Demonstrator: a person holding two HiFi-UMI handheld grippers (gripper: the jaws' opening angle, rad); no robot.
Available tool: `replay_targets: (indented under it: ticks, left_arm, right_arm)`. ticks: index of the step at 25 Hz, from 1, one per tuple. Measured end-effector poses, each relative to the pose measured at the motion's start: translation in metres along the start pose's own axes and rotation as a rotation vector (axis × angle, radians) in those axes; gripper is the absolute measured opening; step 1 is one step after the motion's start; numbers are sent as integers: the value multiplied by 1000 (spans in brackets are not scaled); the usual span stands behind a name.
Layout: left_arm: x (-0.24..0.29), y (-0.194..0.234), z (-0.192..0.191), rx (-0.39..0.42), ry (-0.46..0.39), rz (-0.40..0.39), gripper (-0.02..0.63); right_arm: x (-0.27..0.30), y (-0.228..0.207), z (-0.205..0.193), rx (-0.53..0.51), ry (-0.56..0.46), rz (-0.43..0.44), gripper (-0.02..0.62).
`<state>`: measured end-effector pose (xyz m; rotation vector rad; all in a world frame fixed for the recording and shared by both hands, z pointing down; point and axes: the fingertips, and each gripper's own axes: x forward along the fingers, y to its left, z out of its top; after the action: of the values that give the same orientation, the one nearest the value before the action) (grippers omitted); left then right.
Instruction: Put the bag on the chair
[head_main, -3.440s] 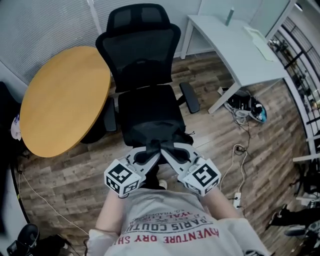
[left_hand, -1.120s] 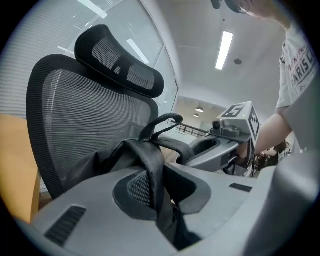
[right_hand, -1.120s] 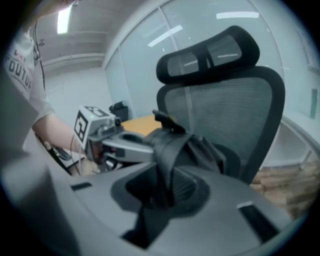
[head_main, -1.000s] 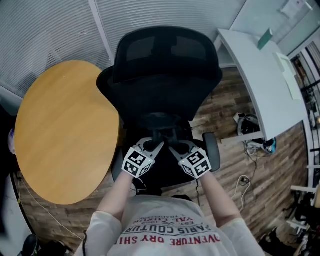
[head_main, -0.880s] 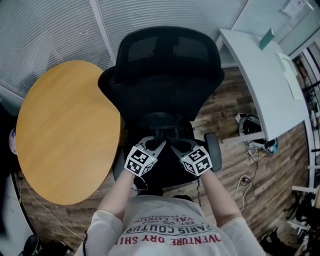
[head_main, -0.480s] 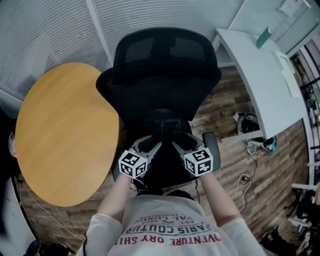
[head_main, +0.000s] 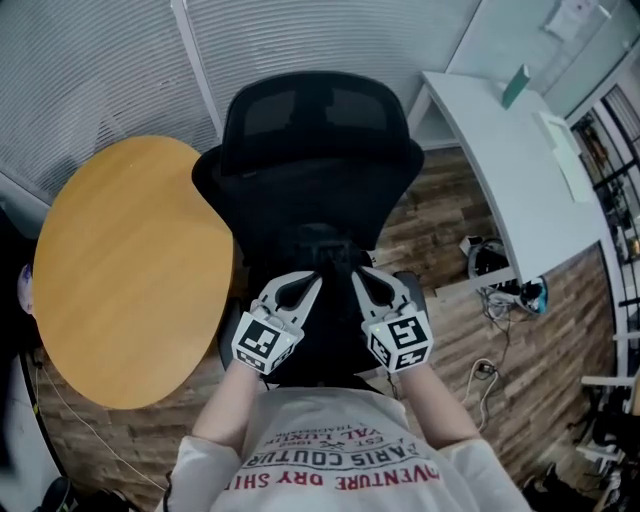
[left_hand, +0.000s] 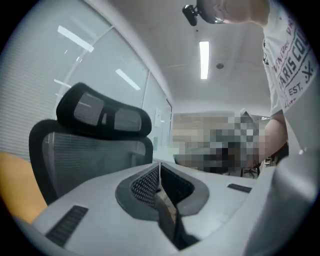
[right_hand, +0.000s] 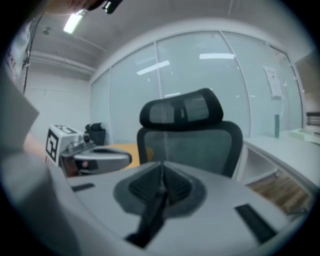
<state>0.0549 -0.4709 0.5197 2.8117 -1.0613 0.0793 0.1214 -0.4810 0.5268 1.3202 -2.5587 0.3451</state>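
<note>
The right gripper (right_hand: 162, 171) has just closed its jaws, empty, before the chair (right_hand: 190, 142); the left gripper (right_hand: 119, 159) is left of the chair.

Round yellow table (head_main: 120, 270) left, white desk (head_main: 490, 170) right (slim green item (head_main: 515, 86) on it), plank floor (head_main: 440, 225)

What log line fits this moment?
left gripper: shut, jaws just closed, nothing between | right gripper: same | chair: ahead of both | bag: indistinct against it

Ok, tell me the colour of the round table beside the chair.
Plain yellow-orange; the round table shows best in the head view.
</note>
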Motion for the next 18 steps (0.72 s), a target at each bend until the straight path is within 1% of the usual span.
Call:
replay_targets:
  ticks: [2, 6, 9, 11, 13, 15, 18]
  left_arm:
    - [-4, -11, 32, 27, -53, 12, 37]
    - [-13, -32, 77, 81, -104, 46, 34]
    - [-23, -49, 103, 85, -145, 56, 34]
    - [-30, -55, 112, 75, -154, 68, 34]
    - [-34, -58, 113, 82, -146, 87, 34]
    - [-37, -58, 113, 94, -138, 104, 34]
    - [-39, -60, 114, 92, -134, 103, 34]
  right_arm:
    - [-8, 7, 19, -46, -41, 27, 37]
    - [-28, 23, 58, -87, -125, 110, 29]
    - [-44, 39, 78, -130, -159, 188, 28]
    - [-54, 49, 87, -170, -180, 229, 28]
    - [-62, 55, 91, -192, -198, 246, 28]
    - [-67, 57, 95, -190, -209, 252, 28]
    - [-67, 60, 94, -192, -204, 264, 28]
